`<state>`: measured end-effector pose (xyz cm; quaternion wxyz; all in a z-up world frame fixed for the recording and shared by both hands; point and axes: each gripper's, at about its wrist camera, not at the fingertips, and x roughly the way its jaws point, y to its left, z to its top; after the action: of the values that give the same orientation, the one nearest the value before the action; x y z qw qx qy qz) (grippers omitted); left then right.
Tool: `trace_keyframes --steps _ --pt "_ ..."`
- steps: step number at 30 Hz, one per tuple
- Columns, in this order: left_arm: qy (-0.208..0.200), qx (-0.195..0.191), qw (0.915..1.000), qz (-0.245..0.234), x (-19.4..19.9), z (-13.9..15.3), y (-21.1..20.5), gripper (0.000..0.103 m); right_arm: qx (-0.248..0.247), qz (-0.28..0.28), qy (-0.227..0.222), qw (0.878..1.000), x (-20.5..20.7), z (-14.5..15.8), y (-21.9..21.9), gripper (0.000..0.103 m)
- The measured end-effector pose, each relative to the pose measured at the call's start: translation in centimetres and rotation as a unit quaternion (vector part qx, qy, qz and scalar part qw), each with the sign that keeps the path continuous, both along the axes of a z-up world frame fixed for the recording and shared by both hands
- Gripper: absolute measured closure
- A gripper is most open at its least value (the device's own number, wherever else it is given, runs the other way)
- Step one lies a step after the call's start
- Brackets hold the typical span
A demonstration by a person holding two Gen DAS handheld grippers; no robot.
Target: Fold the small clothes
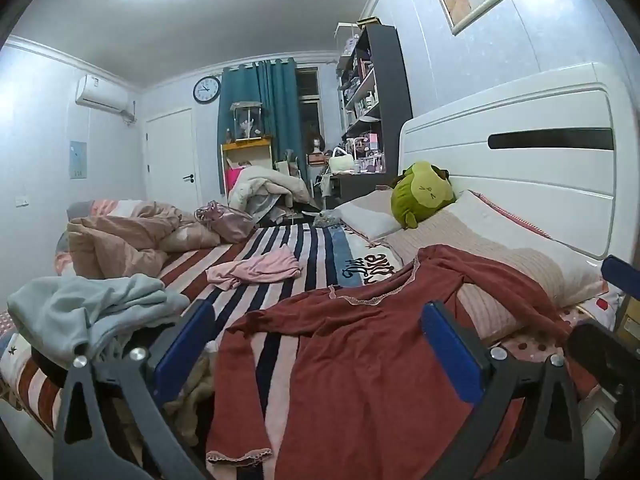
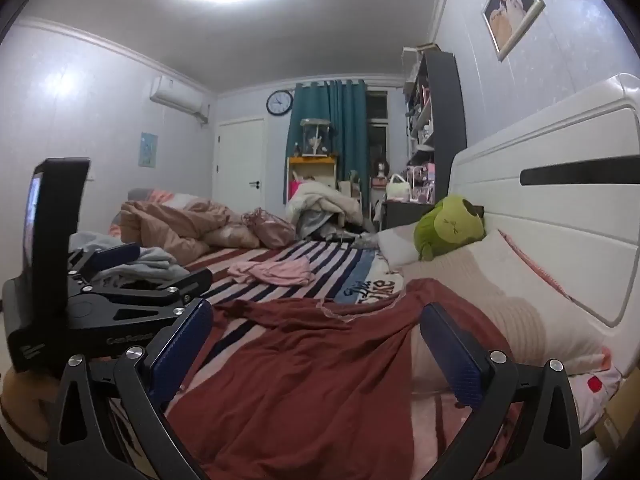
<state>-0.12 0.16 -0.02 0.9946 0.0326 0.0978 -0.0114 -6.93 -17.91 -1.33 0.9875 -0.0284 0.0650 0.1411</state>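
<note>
On the left edge of the bed [image 1: 304, 248], a heap of pale grey-blue clothes [image 1: 92, 312] lies bunched and unfolded, and behind it a tan duvet [image 1: 120, 244] is pushed into a mound. Toward the middle of the striped blanket, a small pink garment [image 1: 256, 272] sits crumpled and well apart from both tools. Nearer, the dark red top [image 1: 360, 360] is spread loosely across the bed, one sleeve trailing toward the camera and its upper part lapping onto a pillow [image 1: 480, 248] beside the green plush toy [image 1: 424, 192].

The left gripper [image 1: 316, 348] hovers over the red top with its jaws spread wide, grasping nothing. The right gripper [image 2: 316, 348] is likewise released, its fingers straddling the same cloth without pinching it.

By my reading the work has barely begun: no piece shows a neat crease or a stacked shape. The red top looks like the piece in hand, still needing smoothing and folding, with the pink item and the grey-blue heap left afterward.
</note>
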Motion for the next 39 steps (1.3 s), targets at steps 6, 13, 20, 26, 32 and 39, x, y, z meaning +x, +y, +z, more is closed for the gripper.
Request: trace_keyframes --steps 6,13,20,26,32,39 --pt "0.010 0.003 0.9999 0.000 0.4 0.2 1.2 0.001 -0.026 -0.025 0.010 0.999 0.4 -0.4 -0.2 0.000" --pt "0.015 -0.001 0.9999 0.001 0.9 -0.3 0.7 0.001 -0.001 -0.022 0.044 0.999 2.7 -0.1 -0.2 0.000" --pt "0.029 -0.018 0.9994 -0.002 1.7 -0.7 1.5 0.001 0.010 -0.033 0.063 0.997 3.0 -0.2 -0.7 0.000" --pt "0.039 -0.027 0.9988 -0.007 1.8 -0.8 1.9 0.001 -0.005 -0.039 0.066 0.997 3.3 -0.4 -0.2 0.000" --pt "0.048 -0.032 0.9983 -0.005 1.9 -1.0 2.3 0.001 -0.010 -0.040 0.066 0.997 3.4 -0.4 0.2 0.000" --pt "0.063 -0.032 0.9975 -0.004 2.3 -1.3 2.6 0.001 -0.007 -0.033 0.073 0.997 3.6 -0.5 0.0 0.000"
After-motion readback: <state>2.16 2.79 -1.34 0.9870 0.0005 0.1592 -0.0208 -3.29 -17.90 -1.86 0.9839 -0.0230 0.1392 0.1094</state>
